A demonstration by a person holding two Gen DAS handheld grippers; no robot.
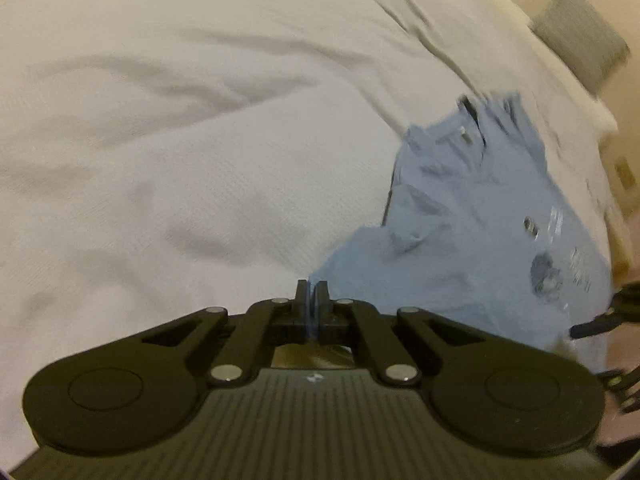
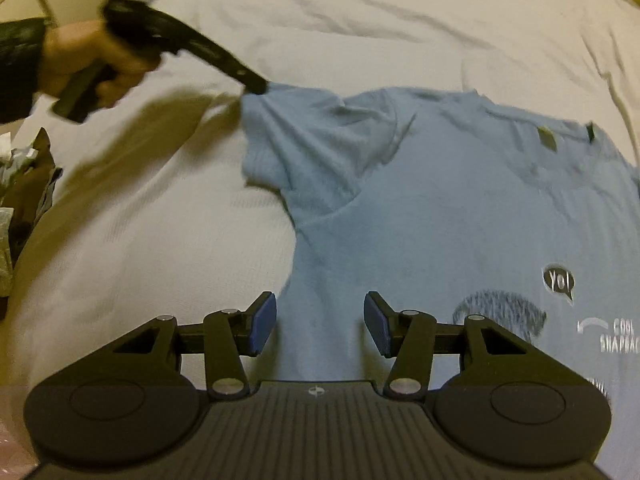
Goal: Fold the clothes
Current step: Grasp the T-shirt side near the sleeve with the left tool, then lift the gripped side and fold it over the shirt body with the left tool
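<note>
Right wrist view: left hand-held gripper (image 2: 256, 84) clamps the blue T-shirt's (image 2: 440, 200) sleeve; right hand-held gripper (image 2: 320, 326) gapes apart.

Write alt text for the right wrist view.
A light blue T-shirt lies on a white bedsheet, its sleeve pinched by the left hand-held gripper. The right hand-held gripper hovers open over the shirt's side.

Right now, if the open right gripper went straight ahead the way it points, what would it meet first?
The right gripper would most likely meet the light blue T-shirt first: its side, below the sleeve, lies between and just past the open fingers on the white bedspread. Its height above the cloth is unclear.
</note>
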